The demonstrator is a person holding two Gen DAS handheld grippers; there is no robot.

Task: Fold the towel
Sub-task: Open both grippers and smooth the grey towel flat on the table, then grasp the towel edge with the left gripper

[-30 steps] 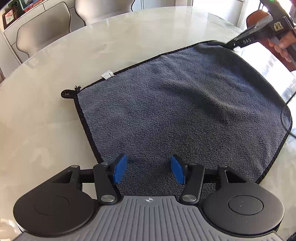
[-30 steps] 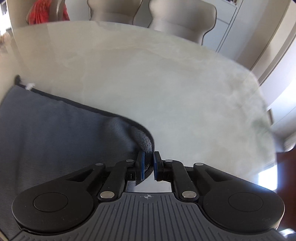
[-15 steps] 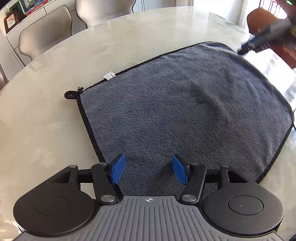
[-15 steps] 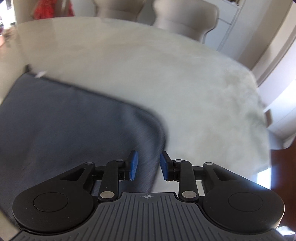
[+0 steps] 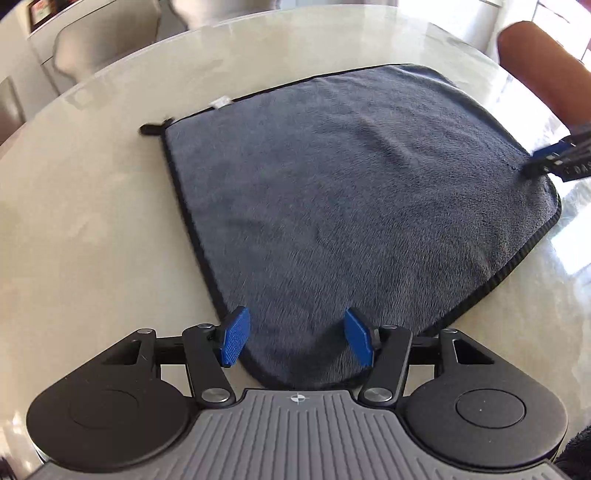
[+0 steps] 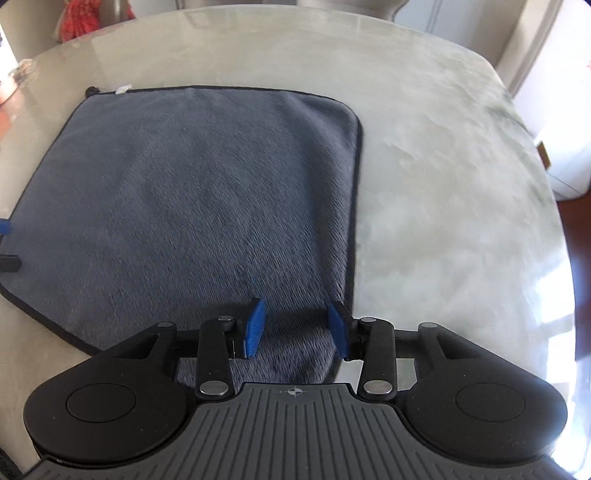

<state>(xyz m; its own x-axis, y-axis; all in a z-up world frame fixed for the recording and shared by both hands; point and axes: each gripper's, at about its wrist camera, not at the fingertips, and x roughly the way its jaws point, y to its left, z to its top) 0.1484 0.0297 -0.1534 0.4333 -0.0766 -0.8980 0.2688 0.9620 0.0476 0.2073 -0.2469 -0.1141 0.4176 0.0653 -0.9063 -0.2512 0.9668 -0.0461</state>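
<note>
A dark grey towel (image 5: 351, 192) with black edging lies flat and spread out on the pale marble table (image 5: 81, 229). It also shows in the right wrist view (image 6: 207, 192). My left gripper (image 5: 297, 341) is open and empty, its blue pads over the towel's near corner. My right gripper (image 6: 297, 328) is open and empty over the towel's near right edge. The right gripper's tip shows in the left wrist view (image 5: 557, 158) at the towel's right side. A white label (image 5: 221, 102) and a black loop (image 5: 151, 128) sit on the far edge.
Beige chairs (image 5: 107, 44) stand beyond the table's far edge. An orange-brown chair (image 5: 543, 70) stands at the right in the left wrist view. A red object (image 6: 92, 18) sits behind the table at far left in the right wrist view.
My right gripper let go of the towel's far right corner, opened, and drew back to the near right edge. The towel now lies flat. My left gripper drew back slightly and stays open.
</note>
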